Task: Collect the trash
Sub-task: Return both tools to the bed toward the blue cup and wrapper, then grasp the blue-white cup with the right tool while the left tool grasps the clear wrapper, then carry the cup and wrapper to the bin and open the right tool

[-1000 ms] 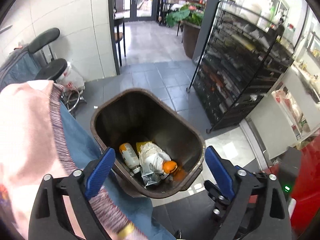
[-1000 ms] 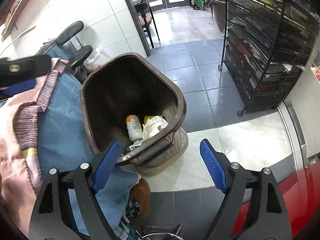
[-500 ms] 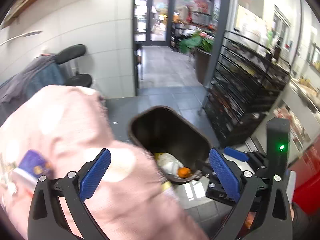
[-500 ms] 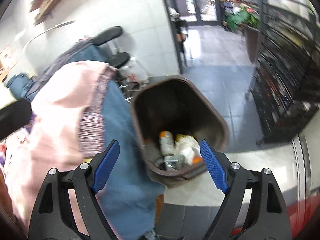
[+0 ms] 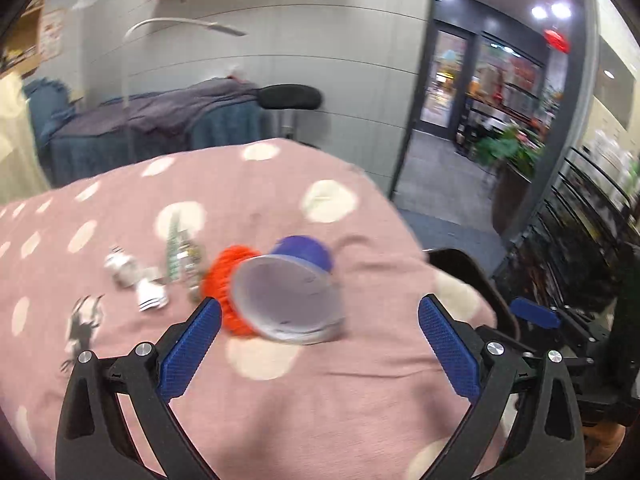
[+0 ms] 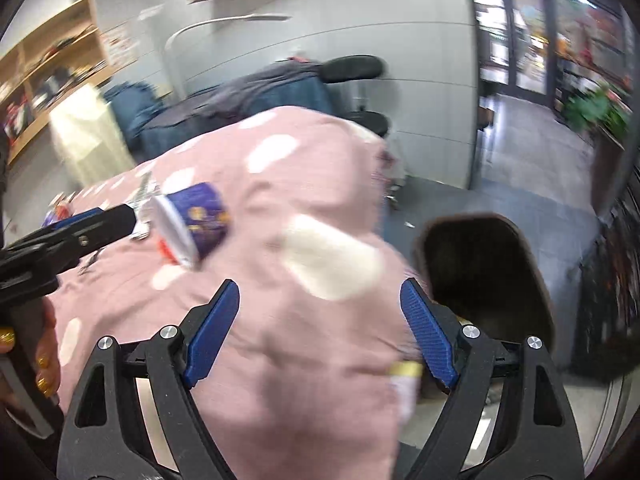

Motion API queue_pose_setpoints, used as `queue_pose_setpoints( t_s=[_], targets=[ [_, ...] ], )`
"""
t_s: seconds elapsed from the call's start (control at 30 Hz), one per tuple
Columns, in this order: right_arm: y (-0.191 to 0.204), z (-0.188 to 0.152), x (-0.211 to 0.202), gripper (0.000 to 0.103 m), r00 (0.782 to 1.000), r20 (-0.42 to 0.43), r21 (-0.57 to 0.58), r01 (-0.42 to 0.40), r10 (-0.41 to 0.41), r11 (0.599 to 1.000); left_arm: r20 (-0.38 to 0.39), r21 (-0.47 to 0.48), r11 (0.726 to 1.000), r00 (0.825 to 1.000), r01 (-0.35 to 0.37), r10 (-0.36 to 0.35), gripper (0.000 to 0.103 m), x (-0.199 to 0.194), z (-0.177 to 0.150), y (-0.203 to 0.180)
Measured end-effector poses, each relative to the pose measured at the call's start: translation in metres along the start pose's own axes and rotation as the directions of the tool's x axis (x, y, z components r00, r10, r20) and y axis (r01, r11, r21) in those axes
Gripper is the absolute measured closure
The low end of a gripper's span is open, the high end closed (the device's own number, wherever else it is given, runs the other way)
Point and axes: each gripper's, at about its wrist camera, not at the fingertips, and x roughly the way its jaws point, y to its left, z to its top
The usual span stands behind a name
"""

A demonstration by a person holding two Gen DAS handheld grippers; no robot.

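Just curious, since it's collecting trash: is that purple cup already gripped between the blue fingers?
No, the purple cup lies on its side on the pink dotted cloth, ahead of the open left gripper.

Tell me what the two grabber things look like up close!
Each gripper is black plastic with two fingers that spread like a V. The inner pads are bright blue with a bumpy grid. Round silver bolts sit at the joints. The left gripper and right gripper match.
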Motion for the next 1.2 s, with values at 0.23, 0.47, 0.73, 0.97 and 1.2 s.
queue_pose_setpoints(
  t_s=[0.23, 0.47, 0.73, 0.97, 1.2],
  targets=[
    [0.065, 0.022, 0.021, 0.022, 0.998, -0.027, -0.161, -0.063, 0.059, 0.985, -0.05, -0.093, 0.988, 0.992, -0.124, 0.119, 0.006, 0.003, -0.01, 0.059],
    [0.094, 0.036, 0.06, 0.04, 0.996, -0.086, -0.254, -0.025, 0.003, 0.967, -0.066, -0.119, 0.983, 0.989, -0.14, 0.133, 0.013, 0.011, 0.002, 0.099],
    [0.105, 0.05, 0.092, 0.059, 0.99, -0.125, -0.28, 0.021, -0.058, 0.96, -0.112, -0.074, 0.986, 0.983, -0.152, 0.143, 0.024, 0.062, 0.034, 0.108],
    [0.099, 0.052, 0.105, 0.093, 0.987, -0.145, -0.252, 0.025, -0.064, 0.967, -0.206, -0.122, 0.98, 0.97, -0.158, 0.13, 0.069, 0.094, 0.033, 0.12],
    [0.093, 0.054, 0.084, 0.095, 0.995, -0.103, -0.208, -0.024, 0.002, 0.978, -0.132, -0.142, 0.98, 0.984, -0.137, 0.118, 0.083, 0.063, 0.029, 0.113]
  ],
)
